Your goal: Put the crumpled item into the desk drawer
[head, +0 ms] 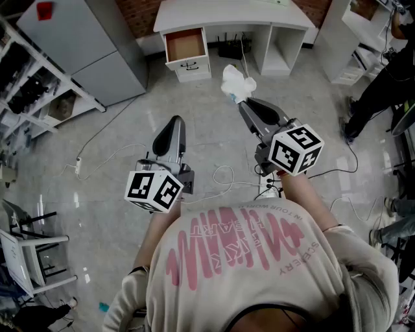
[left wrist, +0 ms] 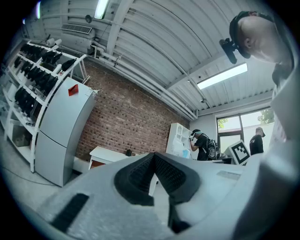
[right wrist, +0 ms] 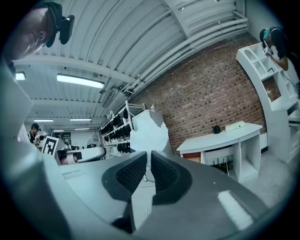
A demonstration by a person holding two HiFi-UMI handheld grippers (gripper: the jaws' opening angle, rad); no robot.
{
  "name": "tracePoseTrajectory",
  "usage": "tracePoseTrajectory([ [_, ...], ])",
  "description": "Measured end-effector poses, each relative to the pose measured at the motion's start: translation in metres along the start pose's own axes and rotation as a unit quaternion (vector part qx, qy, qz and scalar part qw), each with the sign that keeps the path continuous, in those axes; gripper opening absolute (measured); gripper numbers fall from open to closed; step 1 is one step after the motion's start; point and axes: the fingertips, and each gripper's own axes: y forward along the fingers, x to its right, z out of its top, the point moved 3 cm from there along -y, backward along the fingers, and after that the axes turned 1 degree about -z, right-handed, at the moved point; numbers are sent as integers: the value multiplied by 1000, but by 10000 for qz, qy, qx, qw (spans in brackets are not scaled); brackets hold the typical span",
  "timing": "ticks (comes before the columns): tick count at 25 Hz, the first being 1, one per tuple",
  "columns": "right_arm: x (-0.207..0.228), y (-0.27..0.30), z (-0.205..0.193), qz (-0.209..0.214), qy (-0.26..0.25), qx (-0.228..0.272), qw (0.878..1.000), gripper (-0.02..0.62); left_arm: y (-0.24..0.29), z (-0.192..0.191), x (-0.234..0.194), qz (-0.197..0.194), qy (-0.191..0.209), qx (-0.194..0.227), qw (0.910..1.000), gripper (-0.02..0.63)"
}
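The crumpled item [head: 237, 84], a wad of white paper, is pinched at the tip of my right gripper [head: 243, 102], held in the air over the floor. In the right gripper view the wad [right wrist: 149, 133] sticks up from between the nearly closed pads. Ahead stands the white desk [head: 214, 13], and its left drawer [head: 185, 44] is pulled open, showing a brown bottom. My left gripper [head: 175, 124] hangs lower and to the left, shut with nothing in it; its pads [left wrist: 140, 171] meet at the tip.
A grey cabinet [head: 84, 45] and dark-laden shelving [head: 26, 78] stand at the left. Cables [head: 220, 175] trail over the shiny floor below the grippers. A white shelf unit [head: 350, 39] and a person in black [head: 382, 84] are at the right, and a chair [head: 32, 253] at the lower left.
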Motion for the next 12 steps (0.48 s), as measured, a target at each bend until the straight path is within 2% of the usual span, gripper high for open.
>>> tracePoseTrajectory([
  [7, -8, 17, -10, -51, -41, -67, 10000, 47, -9, -1, -23, 49, -62, 22, 10000, 3],
  [12, -30, 31, -15, -101, -47, -11, 9999, 49, -26, 9, -44, 37, -58, 29, 10000, 3],
])
